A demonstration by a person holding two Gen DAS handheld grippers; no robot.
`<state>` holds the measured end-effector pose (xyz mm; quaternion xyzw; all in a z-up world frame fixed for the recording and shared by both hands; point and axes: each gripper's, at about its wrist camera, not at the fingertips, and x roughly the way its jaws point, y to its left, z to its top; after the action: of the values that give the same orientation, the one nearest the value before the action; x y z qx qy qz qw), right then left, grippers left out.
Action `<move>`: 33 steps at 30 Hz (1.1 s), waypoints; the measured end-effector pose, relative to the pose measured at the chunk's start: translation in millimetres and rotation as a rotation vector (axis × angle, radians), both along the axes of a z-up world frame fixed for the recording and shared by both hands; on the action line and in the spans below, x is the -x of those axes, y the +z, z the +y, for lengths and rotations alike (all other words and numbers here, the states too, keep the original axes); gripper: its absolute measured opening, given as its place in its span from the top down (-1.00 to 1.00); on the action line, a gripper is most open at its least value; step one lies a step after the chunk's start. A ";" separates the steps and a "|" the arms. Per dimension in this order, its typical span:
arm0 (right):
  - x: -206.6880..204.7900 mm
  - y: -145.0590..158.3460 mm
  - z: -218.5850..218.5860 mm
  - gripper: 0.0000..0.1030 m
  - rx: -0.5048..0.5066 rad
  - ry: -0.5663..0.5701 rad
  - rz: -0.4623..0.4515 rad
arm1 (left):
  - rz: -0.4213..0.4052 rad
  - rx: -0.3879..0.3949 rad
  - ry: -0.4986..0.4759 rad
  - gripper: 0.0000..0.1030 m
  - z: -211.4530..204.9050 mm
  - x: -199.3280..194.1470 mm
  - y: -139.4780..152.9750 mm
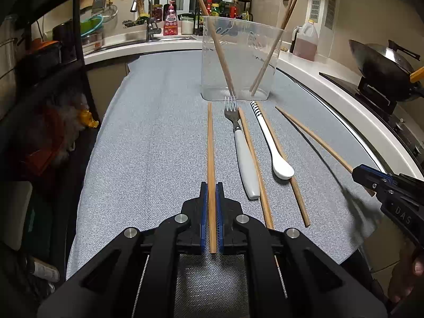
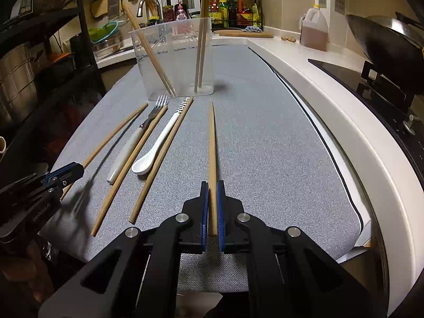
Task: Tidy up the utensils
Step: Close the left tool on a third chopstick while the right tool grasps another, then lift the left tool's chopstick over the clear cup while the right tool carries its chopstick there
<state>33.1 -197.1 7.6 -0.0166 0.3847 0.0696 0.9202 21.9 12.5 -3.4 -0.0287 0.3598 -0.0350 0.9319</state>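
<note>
- Left wrist view: the left gripper [image 1: 211,188] is closed on a wooden chopstick [image 1: 210,153], which runs forward between the blue pads toward the clear plastic container [image 1: 238,61]
- The container stands upright on the grey mat [image 1: 148,143] at its far end, with chopsticks leaning against both inner sides
- On the mat in front of the container, left to right: a fork [image 1: 242,148] with a white handle, a loose chopstick touching its right edge, a white spoon [image 1: 275,148] with a striped handle end lying over another chopstick
- The right gripper [image 1: 356,176] enters from the right edge, clamped on a further chopstick
- Right wrist view: the right gripper [image 2: 212,186] grips its own chopstick [image 2: 212,145], tip pointing at the container [image 2: 175,61]
- Fork [image 2: 132,145] and spoon [image 2: 156,148] lie left of it, flat on the mat [image 2: 265,143]
- The left gripper [image 2: 79,168] shows at the left edge, pinching a chopstick
</note>
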 end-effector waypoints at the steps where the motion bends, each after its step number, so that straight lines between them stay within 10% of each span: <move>1: 0.9 2.0 0.2 0.87 -0.002 0.001 -0.004 | -0.005 0.000 0.000 0.88 0.2 1.1 0.9; 33: 7.3 108.0 -13.0 0.87 -0.059 0.052 -0.219 | -0.195 0.058 -0.029 0.89 19.1 0.2 99.0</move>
<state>25.8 -210.1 115.6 -0.0072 0.2790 0.1025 0.9548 21.8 31.6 95.7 -0.0467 0.2668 -0.0616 0.9607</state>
